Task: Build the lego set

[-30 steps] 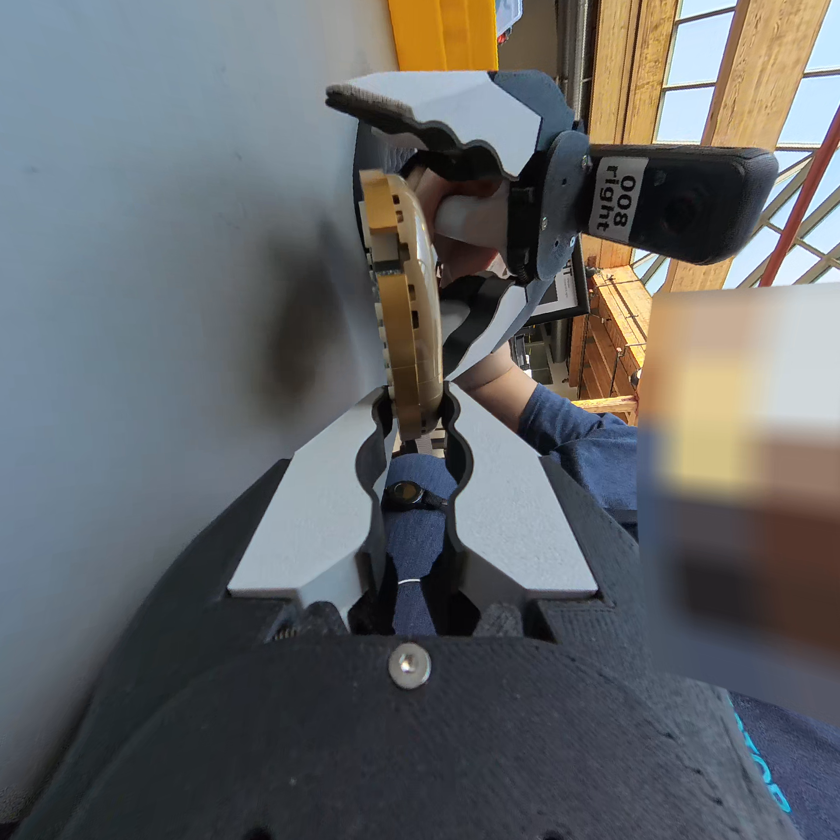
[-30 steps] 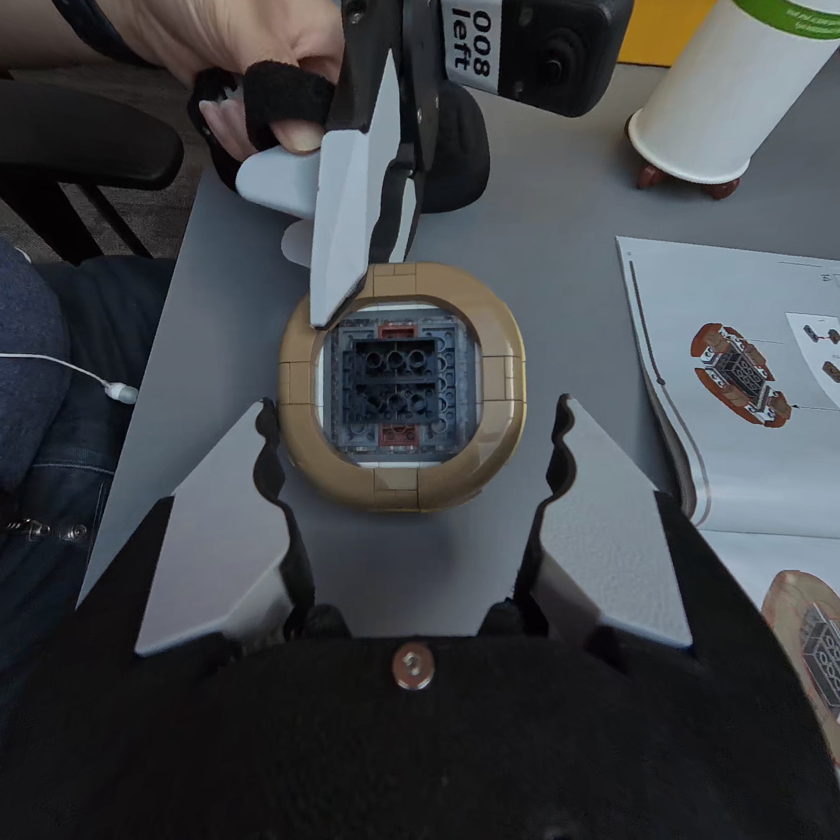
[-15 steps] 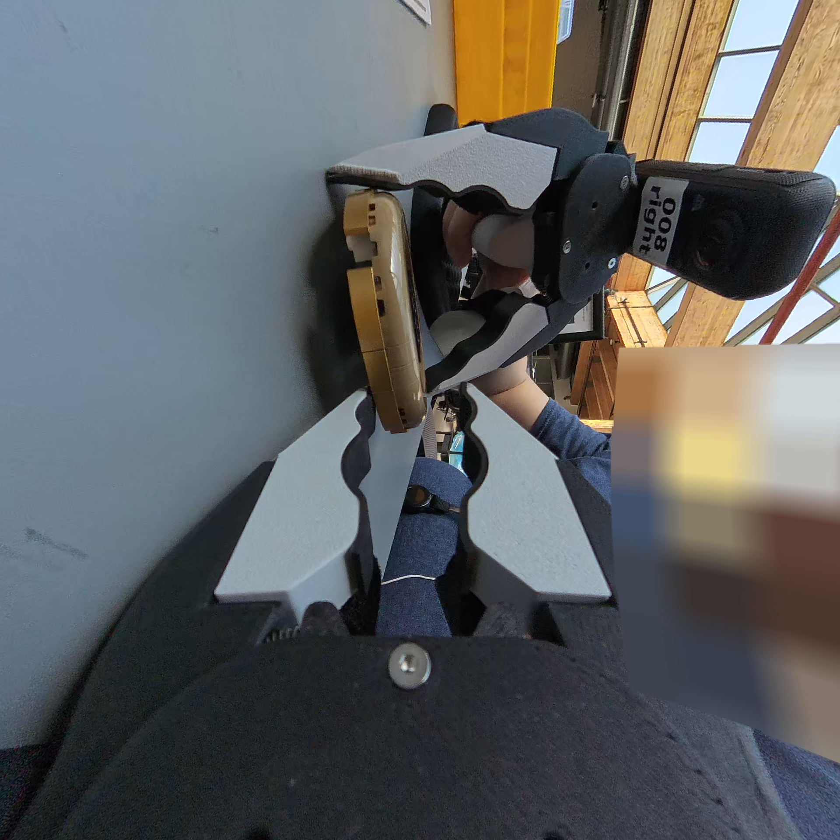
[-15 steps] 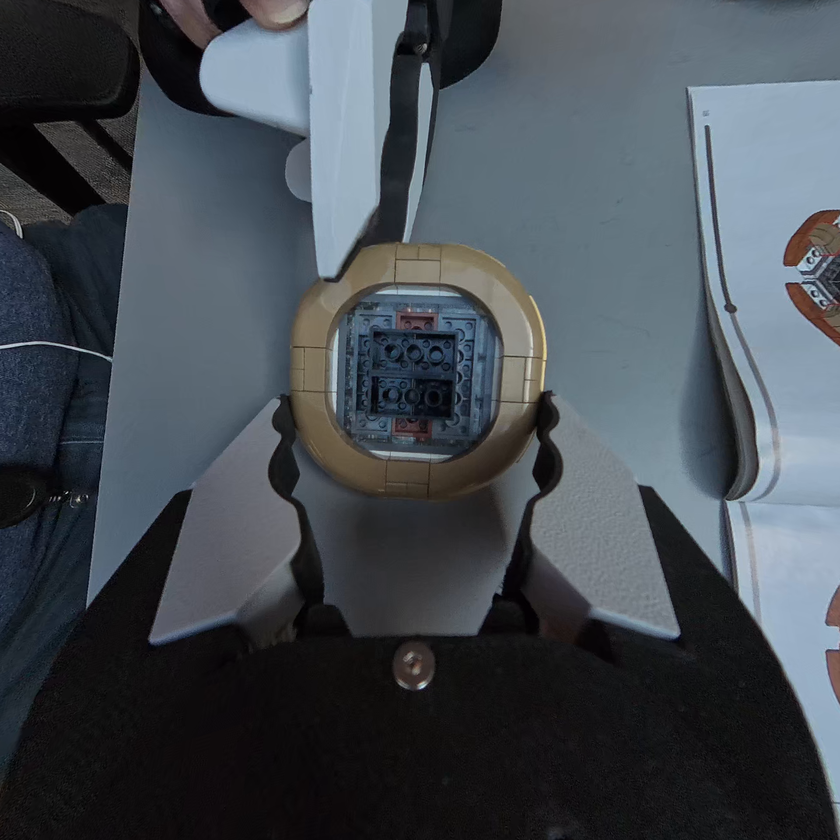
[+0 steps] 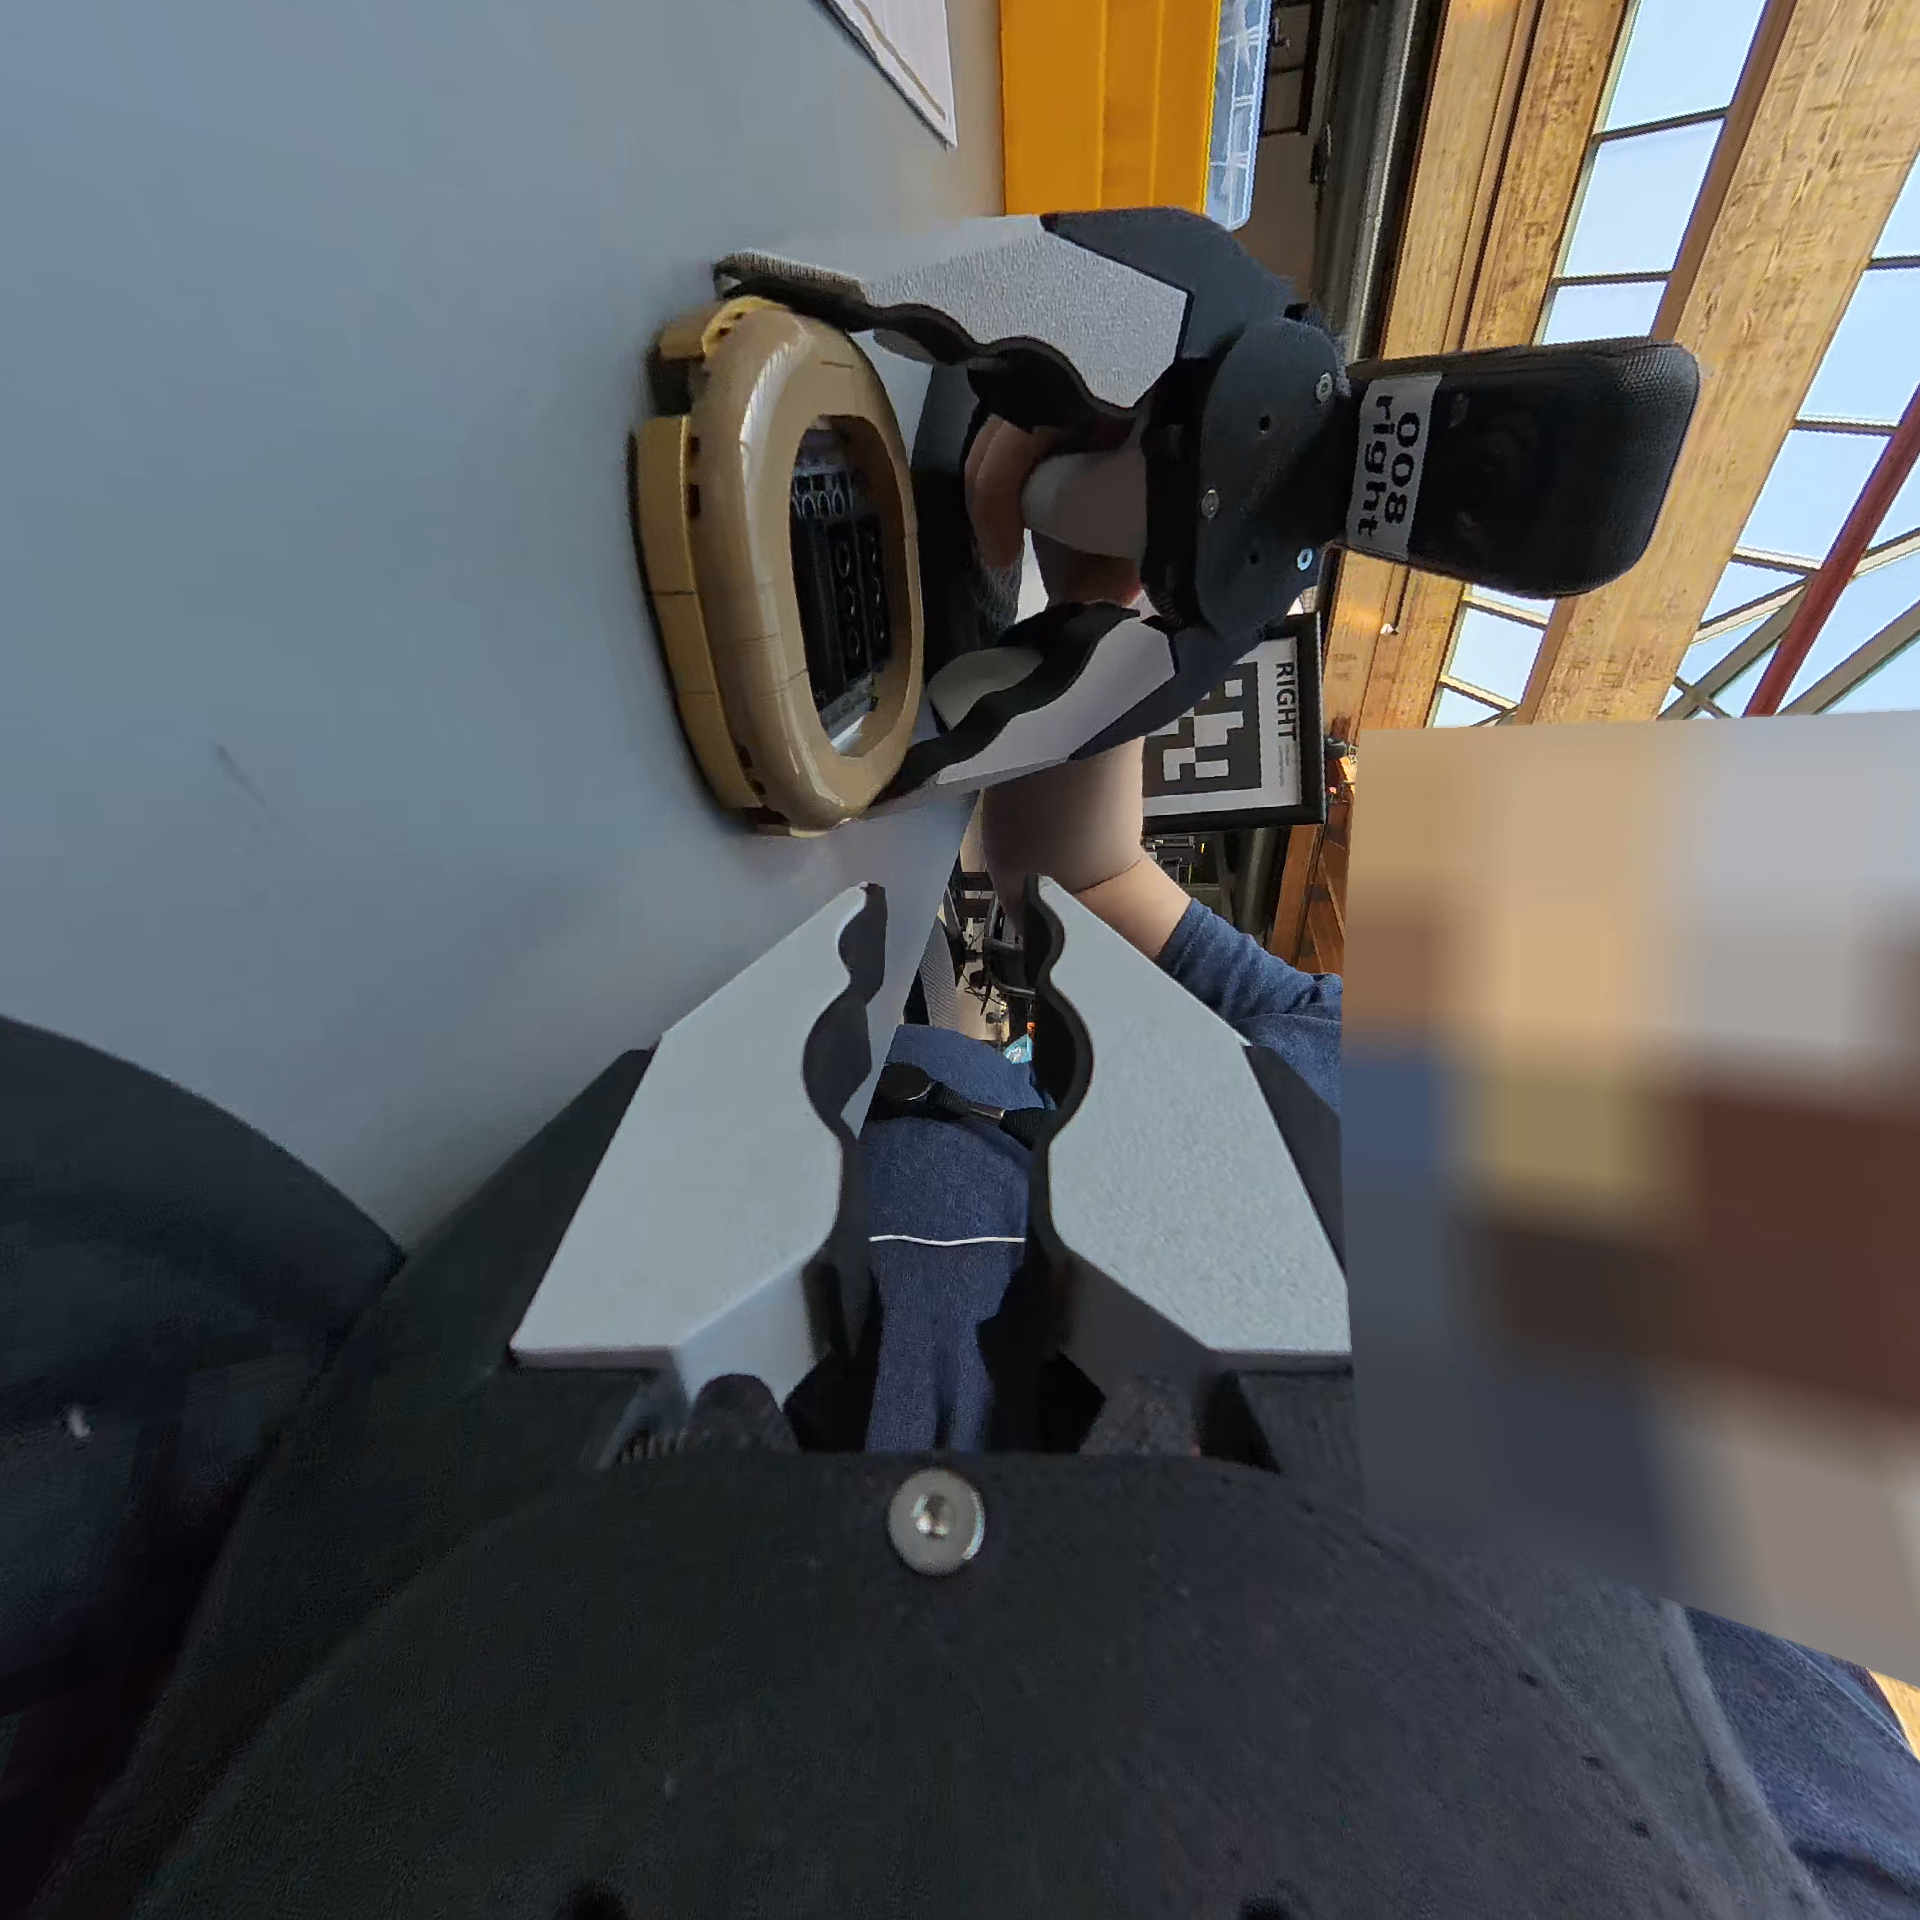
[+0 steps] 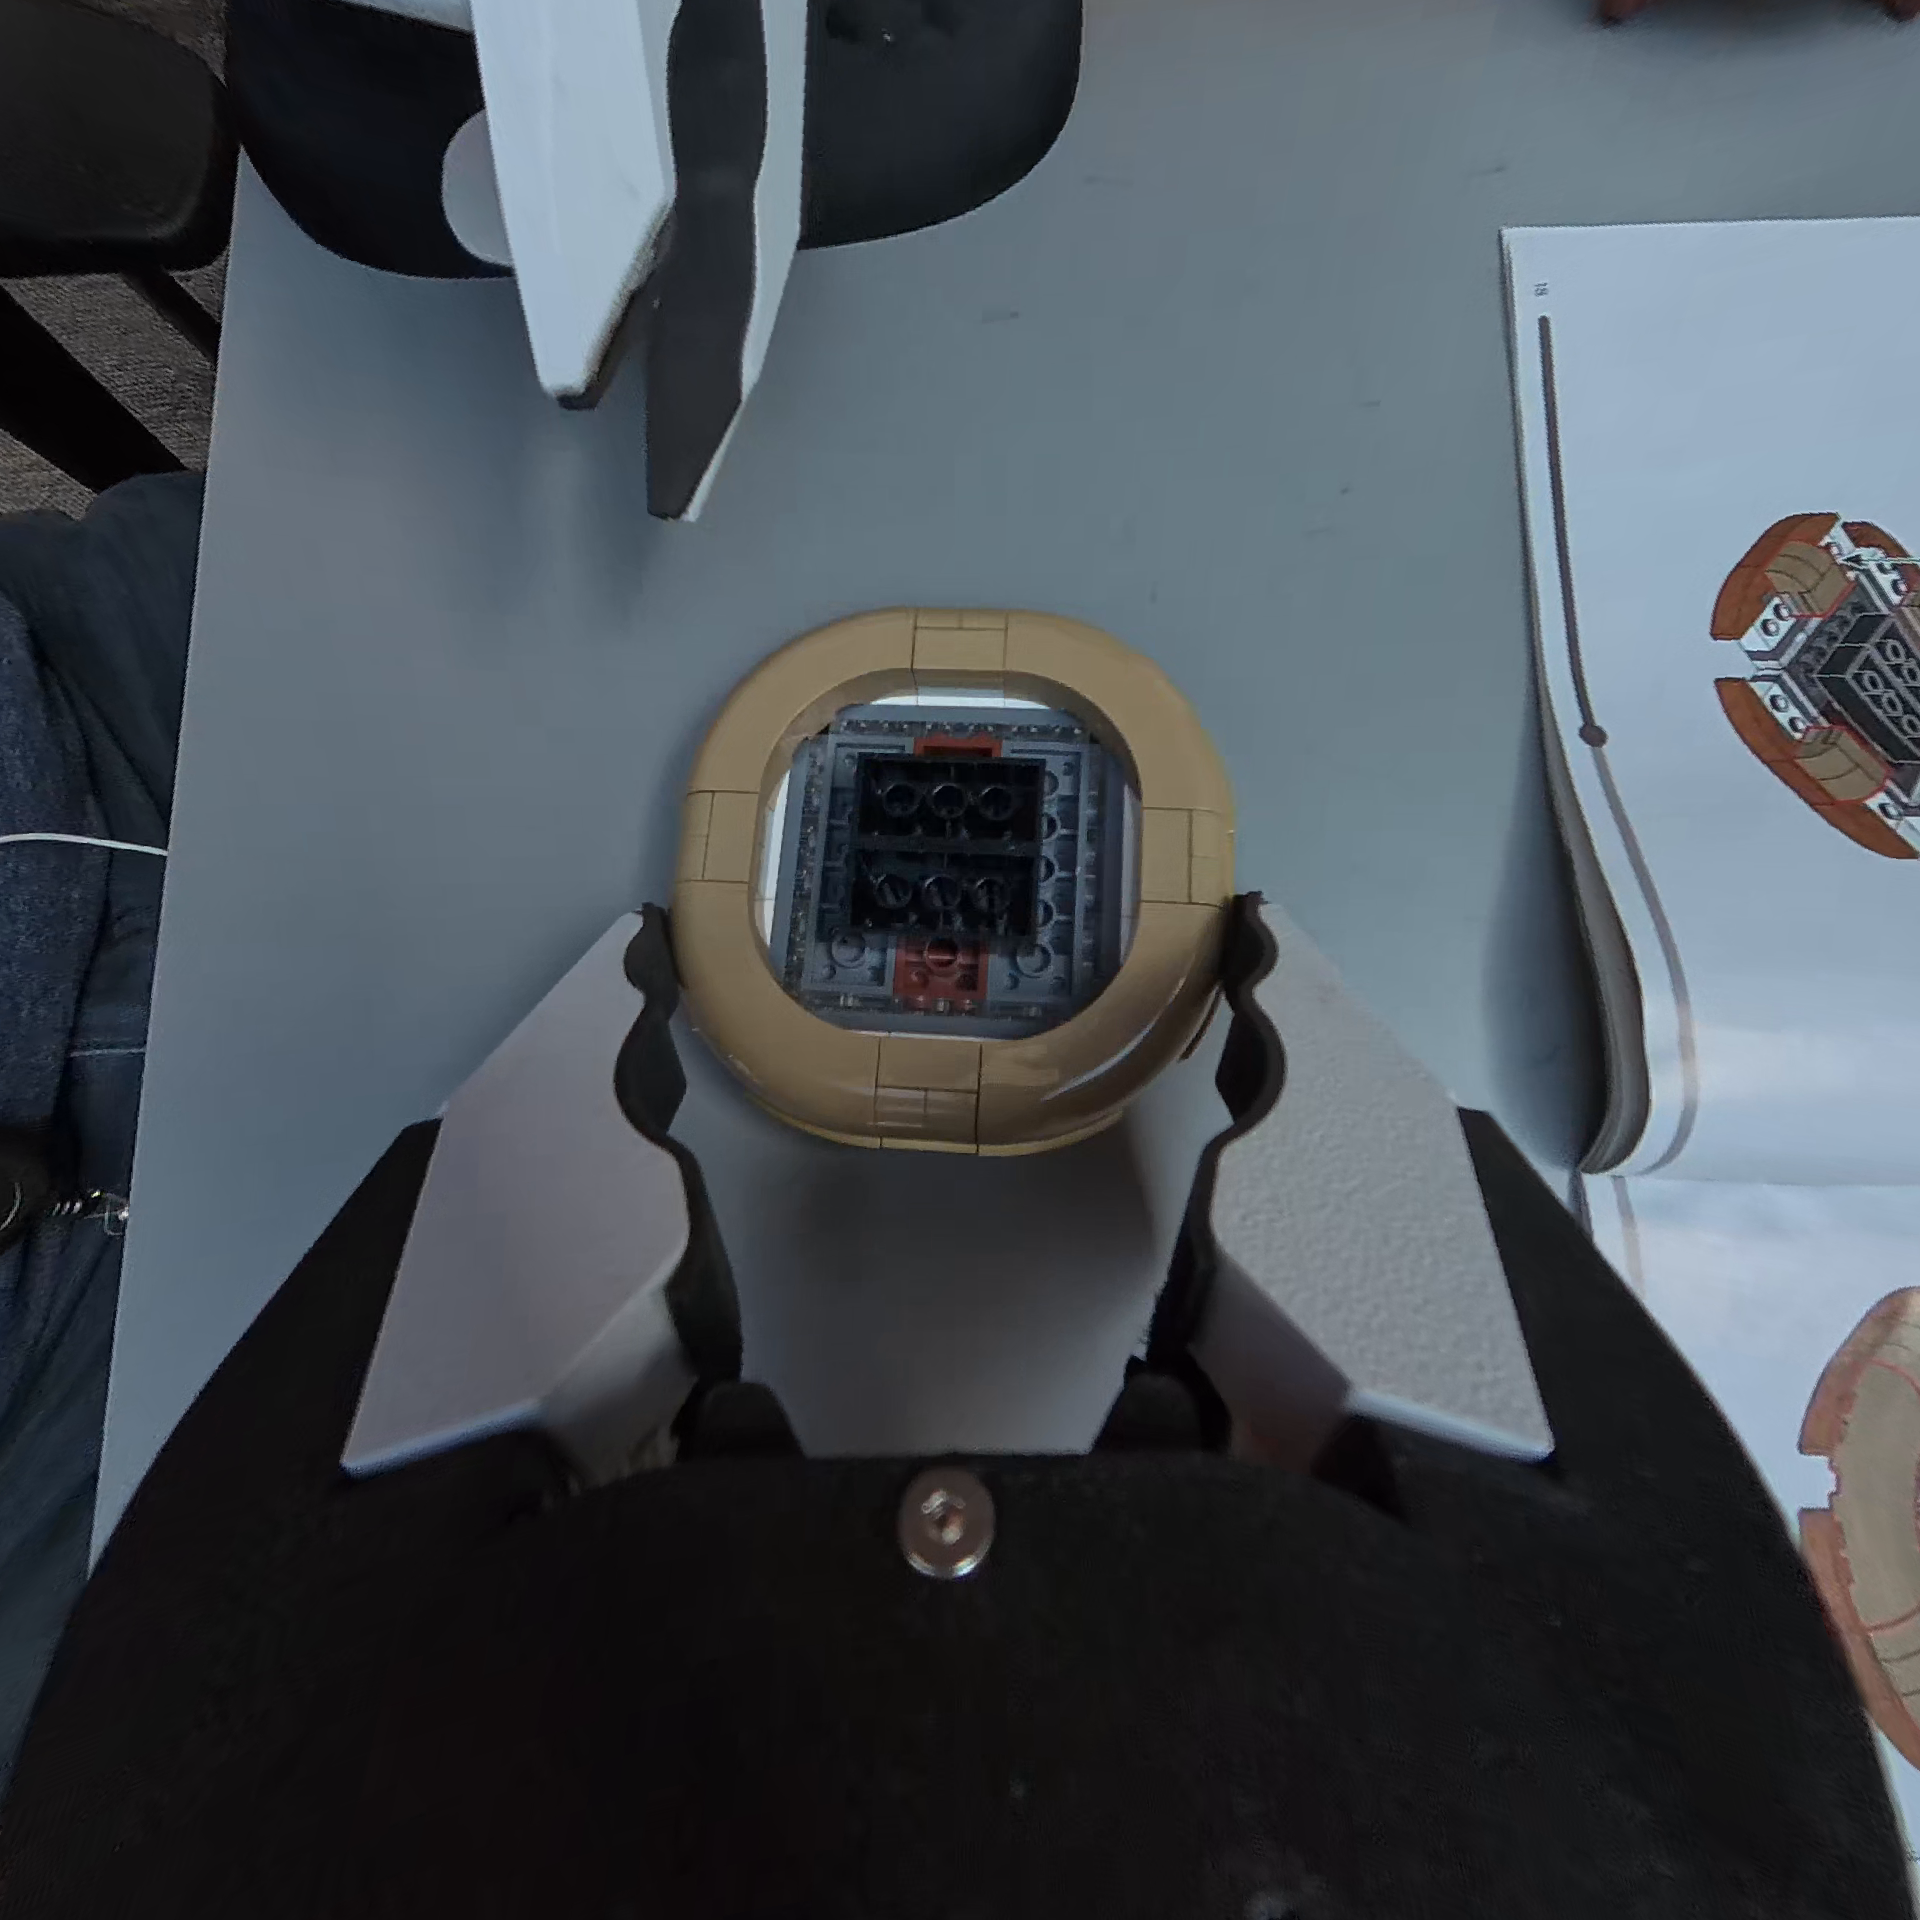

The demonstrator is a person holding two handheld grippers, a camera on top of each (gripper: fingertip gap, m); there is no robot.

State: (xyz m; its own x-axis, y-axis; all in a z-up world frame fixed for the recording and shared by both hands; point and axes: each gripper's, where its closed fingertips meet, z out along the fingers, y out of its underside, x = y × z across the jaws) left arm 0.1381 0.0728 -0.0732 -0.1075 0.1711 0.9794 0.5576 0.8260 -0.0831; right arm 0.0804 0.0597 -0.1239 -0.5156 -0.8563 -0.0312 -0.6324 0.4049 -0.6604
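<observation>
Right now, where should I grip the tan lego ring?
Grip the tan lego ring across its smooth curved outer sides, coming in level from its near edge, as the right gripper does. It lies flat on the table, and the studded centre offers no hold.

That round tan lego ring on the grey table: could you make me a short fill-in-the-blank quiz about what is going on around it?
1. The round tan lego ring is gripped by the ____ gripper.
2. The left gripper holds ____.
3. The open instruction booklet lies to the ____ of the ring in the right wrist view.
4. The bricks in the ring's centre are ____.

Missing words: right; nothing; right; black
</observation>
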